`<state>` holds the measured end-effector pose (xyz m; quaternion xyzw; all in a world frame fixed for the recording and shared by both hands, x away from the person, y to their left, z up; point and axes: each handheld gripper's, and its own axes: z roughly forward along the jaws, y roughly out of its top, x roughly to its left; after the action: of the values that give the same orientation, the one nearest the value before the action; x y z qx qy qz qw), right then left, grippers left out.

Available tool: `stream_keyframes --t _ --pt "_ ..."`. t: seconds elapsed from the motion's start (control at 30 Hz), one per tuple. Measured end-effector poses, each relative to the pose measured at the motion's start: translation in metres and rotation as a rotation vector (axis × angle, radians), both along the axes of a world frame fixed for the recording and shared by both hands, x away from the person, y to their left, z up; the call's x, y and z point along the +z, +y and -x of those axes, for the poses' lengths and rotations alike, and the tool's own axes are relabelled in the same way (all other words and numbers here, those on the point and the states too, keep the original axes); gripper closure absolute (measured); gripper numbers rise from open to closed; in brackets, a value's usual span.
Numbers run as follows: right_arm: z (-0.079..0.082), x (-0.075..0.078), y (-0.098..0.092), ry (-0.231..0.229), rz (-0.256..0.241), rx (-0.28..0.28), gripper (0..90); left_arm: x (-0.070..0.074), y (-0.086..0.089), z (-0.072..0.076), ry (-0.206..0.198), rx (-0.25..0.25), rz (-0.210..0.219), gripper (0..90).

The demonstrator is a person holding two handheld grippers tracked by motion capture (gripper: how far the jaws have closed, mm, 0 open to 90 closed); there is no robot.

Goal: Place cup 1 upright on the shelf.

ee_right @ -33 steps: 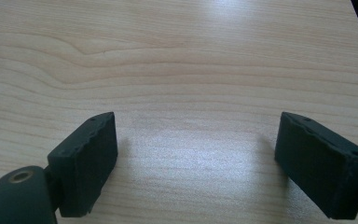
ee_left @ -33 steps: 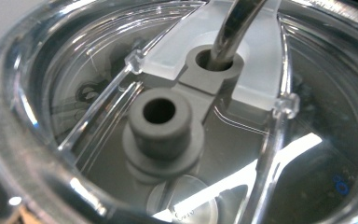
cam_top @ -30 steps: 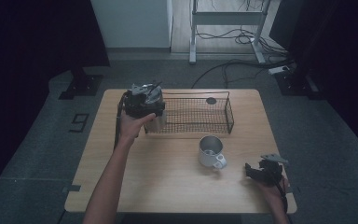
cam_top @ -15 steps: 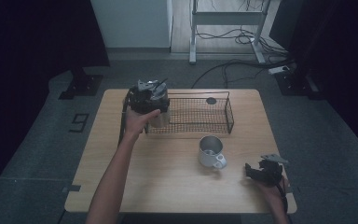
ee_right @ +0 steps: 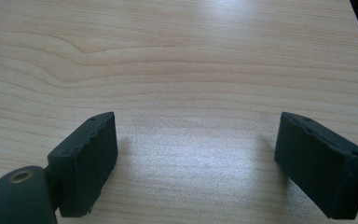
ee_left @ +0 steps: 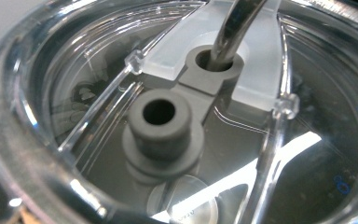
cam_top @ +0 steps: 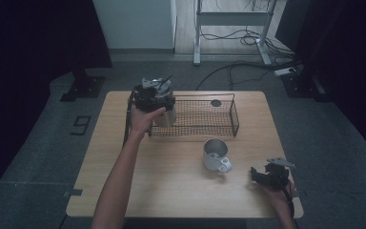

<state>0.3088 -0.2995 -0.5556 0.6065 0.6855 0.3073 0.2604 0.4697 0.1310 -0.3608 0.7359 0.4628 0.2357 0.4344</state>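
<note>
One clear plastic jar (ee_left: 177, 112) fronts the left hand-held gripper (cam_top: 153, 95), jaw state indeterminable; one right hand-held gripper (ee_right: 196, 163) rests spread apart on the wooden counter (cam_top: 171, 186).

only readable thing is a dark number "9" marker (cam_top: 81, 125) on the grey floor left of the table

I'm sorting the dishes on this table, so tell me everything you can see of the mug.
The mug looks like pale grey metal or enamel, with a round open mouth and a looped handle pointing toward the person's side, slightly right. It stands upright on the wooden table, just in front of the wire basket and apart from it. Nothing touches it; the right gripper rests off to its right.
</note>
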Motion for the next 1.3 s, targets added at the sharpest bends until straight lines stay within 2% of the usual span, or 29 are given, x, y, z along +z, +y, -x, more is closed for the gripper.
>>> stream_keyframes --t 0.1,0.27,0.4,0.53,0.8,1.3 --pt "0.000 0.000 0.000 0.000 0.000 0.000 13.0 0.001 0.000 -0.002 -0.001 0.003 -0.012 4.0" --pt "0.000 0.000 0.000 0.000 0.000 0.000 13.1 0.000 0.002 -0.009 -0.001 0.005 0.005 4.0" --pt "0.000 0.000 0.000 0.000 0.000 0.000 13.1 -0.003 0.002 -0.016 0.006 0.018 -0.020 4.0" --pt "0.000 0.000 0.000 0.000 0.000 0.000 13.0 -0.006 0.003 -0.021 0.009 0.022 -0.021 4.0" --pt "0.000 0.000 0.000 0.000 0.000 0.000 13.0 -0.013 -0.002 -0.029 0.024 0.026 -0.033 4.0" --pt "0.000 0.000 0.000 0.000 0.000 0.000 13.0 -0.021 -0.012 -0.041 0.024 0.027 -0.046 4.0"
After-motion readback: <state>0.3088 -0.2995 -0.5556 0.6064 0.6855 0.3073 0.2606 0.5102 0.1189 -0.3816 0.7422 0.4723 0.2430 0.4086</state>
